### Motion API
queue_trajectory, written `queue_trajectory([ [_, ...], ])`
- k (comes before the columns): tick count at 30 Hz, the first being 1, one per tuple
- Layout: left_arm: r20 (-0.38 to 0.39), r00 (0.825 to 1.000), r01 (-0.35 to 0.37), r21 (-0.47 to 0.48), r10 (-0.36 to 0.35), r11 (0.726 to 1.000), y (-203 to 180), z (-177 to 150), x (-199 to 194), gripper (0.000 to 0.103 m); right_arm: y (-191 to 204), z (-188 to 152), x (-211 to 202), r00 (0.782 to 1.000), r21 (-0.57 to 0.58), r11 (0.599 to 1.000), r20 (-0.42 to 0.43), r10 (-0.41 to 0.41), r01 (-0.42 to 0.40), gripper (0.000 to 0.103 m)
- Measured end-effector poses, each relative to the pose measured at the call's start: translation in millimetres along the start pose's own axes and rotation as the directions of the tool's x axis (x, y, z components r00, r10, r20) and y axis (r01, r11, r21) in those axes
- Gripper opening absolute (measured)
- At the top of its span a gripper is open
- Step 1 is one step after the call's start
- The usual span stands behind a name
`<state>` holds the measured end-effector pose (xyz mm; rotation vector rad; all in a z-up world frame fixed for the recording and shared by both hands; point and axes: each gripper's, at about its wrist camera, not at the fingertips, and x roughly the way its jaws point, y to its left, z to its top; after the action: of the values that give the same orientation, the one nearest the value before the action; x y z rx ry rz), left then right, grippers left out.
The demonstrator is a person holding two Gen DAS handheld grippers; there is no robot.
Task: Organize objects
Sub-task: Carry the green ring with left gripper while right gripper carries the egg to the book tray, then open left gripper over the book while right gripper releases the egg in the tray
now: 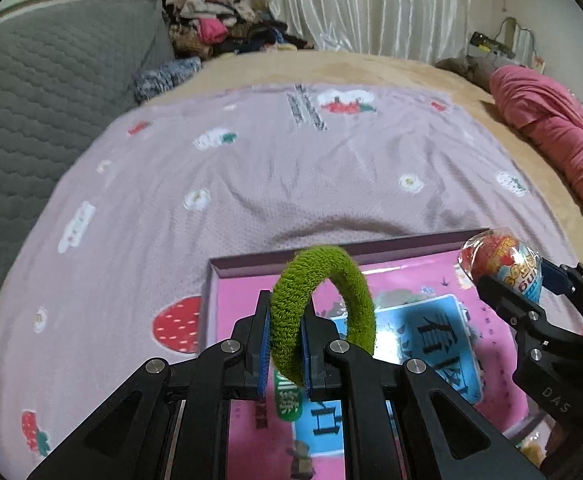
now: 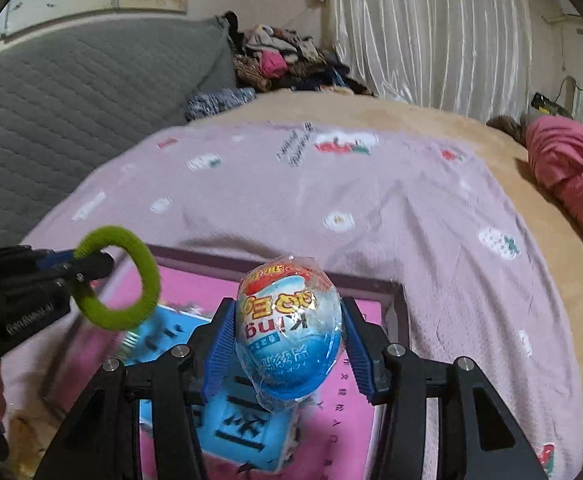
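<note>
Delivery looks to be the step in hand: both claws carry an item above the shallow pink box lying on the strawberry-print blanket of the bed. The left claw is clamped tight on a green terry hair tie, pinching one side of the loop so the rest stands up toward 12 o'clock. The right claw is closed on a wrapped toy egg, its blue pads pressing the plastic wrapper from 9 and 3 o'clock.

A blue printed pack already lies inside the box, under both claws. My guess is that each item gets lowered onto bare pink floor beside that pack, then released; the egg may roll, so it wants setting low before the pads part, and the hair tie should simply drop flat.

From the left wrist, the far rim and the corner of the box at 9 o'clock are plain, and the right claw enters at 3 o'clock with the egg. Only the right wrist shows the hair tie as a full open ring at 9 o'clock, the egg's label upside down, and the box corner at 3 o'clock.
</note>
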<state>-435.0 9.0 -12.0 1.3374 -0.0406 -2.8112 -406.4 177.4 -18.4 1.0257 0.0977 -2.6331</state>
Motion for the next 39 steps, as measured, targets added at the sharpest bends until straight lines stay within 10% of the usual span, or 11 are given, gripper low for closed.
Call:
queue_trajectory([
  [18, -0.12, 0.991, -0.052, 0.011, 0.053, 0.999, 2.9, -12.4, 55.6, 0.016, -27.9, -12.4, 41.5, 0.993, 0.053, 0.996, -0.1, -0.061, 0.067, 0.053],
  [22, -0.133, 0.99, -0.052, 0.01, 0.052, 0.999, 4.2, -13.2, 56.6, 0.026, -32.0, -11.8, 41.3, 0.993, 0.065, 0.996, -0.101, -0.059, 0.065, 0.053],
  [26, -0.138, 0.99, -0.028, 0.007, 0.029, 1.0, 2.0, -12.9, 56.3, 0.058, -31.9, -12.9, 40.7, 0.993, 0.07, 0.995, -0.105, -0.06, 0.067, 0.06],
  [39, -0.077, 0.997, -0.025, -0.055, 0.02, 0.998, 16.2, -6.7, 17.8, 0.074, -23.8, -3.3, 10.8, 0.997, 0.053, 0.996, -0.039, -0.071, 0.073, 0.077],
])
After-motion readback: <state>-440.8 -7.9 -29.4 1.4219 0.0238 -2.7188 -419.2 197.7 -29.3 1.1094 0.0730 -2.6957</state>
